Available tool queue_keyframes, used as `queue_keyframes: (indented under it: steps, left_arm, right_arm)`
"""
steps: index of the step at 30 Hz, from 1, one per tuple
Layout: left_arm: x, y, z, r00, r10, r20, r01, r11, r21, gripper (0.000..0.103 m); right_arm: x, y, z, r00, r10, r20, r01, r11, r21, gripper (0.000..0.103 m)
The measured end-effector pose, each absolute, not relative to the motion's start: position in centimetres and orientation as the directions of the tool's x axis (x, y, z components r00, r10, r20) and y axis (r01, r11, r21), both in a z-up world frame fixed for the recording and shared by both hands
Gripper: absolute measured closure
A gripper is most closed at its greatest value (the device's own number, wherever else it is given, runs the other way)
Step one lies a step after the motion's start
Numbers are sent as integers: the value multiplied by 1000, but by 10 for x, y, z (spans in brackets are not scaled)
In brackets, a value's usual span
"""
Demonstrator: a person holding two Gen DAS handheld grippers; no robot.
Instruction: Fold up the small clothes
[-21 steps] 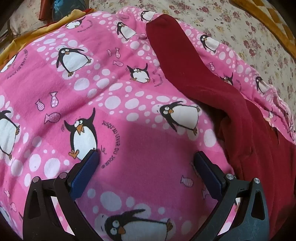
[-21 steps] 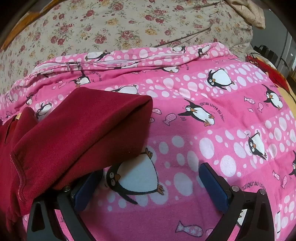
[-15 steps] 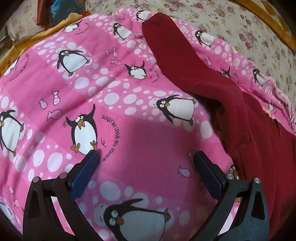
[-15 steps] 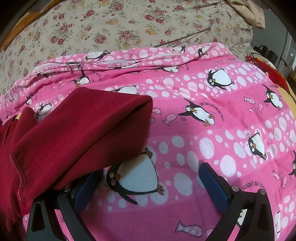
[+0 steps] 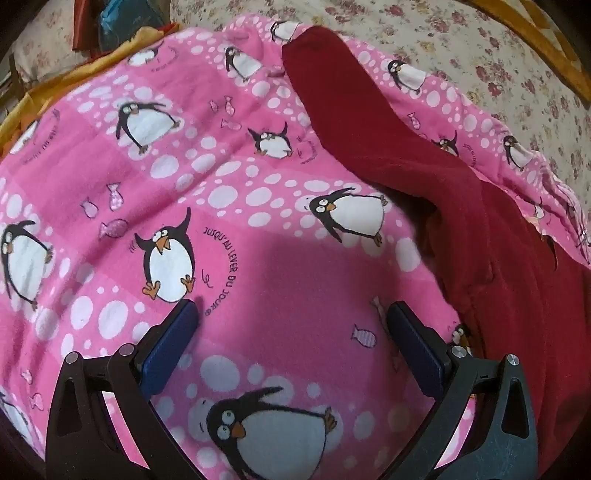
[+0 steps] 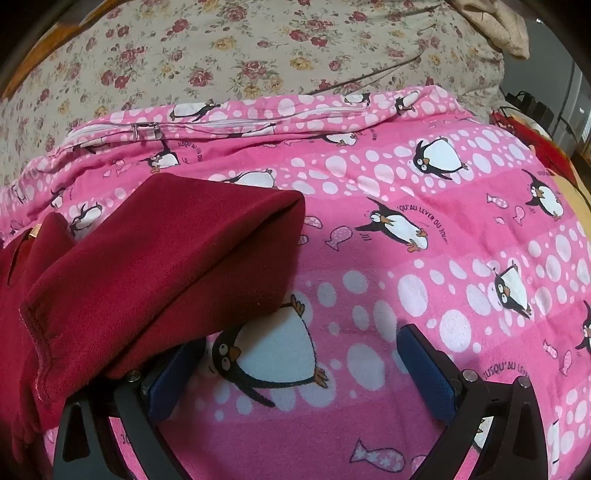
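A dark red fleece garment [image 5: 480, 236] lies on a pink penguin-print blanket [image 5: 184, 184], running from the top centre down the right side of the left wrist view. My left gripper [image 5: 291, 317] hovers open over bare blanket, left of the garment. In the right wrist view the red garment [image 6: 155, 273] fills the left side, one sleeve-like end pointing right. Its lower edge drapes over the left finger of my right gripper [image 6: 301, 345], which stands open above the blanket [image 6: 424, 280]. Nothing sits between either pair of blue pads.
The blanket rests on a floral bedsheet [image 6: 258, 55]. A zipper [image 6: 147, 129] runs along the blanket's far edge. Orange fabric [image 5: 74, 88] and a blue item [image 5: 122, 22] lie at the left wrist view's upper left. Cables and red items [image 6: 524, 122] sit at the far right.
The left gripper has shifted over the blanket, so the penguins and the red garment sit a little lower and further left in its view. The right gripper's view is unchanged.
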State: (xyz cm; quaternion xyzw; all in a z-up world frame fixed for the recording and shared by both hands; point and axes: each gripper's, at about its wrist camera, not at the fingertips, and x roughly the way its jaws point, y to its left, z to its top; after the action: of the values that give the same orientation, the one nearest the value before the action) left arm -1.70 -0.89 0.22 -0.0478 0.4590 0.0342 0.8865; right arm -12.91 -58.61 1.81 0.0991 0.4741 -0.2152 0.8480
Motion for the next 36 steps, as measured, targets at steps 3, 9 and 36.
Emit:
queue_keyframes:
  steps: [3, 9, 36]
  left_arm:
    - [-31, -15, 12, 640, 50, -767, -88, 996, -9, 1]
    - [-55, -27, 31, 701, -7, -714, -3, 1000, -12, 1]
    - [-117, -91, 87, 761, -133, -635, 169, 986, -3, 1]
  right_arm:
    - [-129, -587, 18, 457, -269, -848, 459, 888, -34, 0]
    - [-144, -585, 25, 484, -243, -840, 455, 890, 5, 0]
    - [-239, -391, 172, 735, 126, -666, 83, 959, 272, 0]
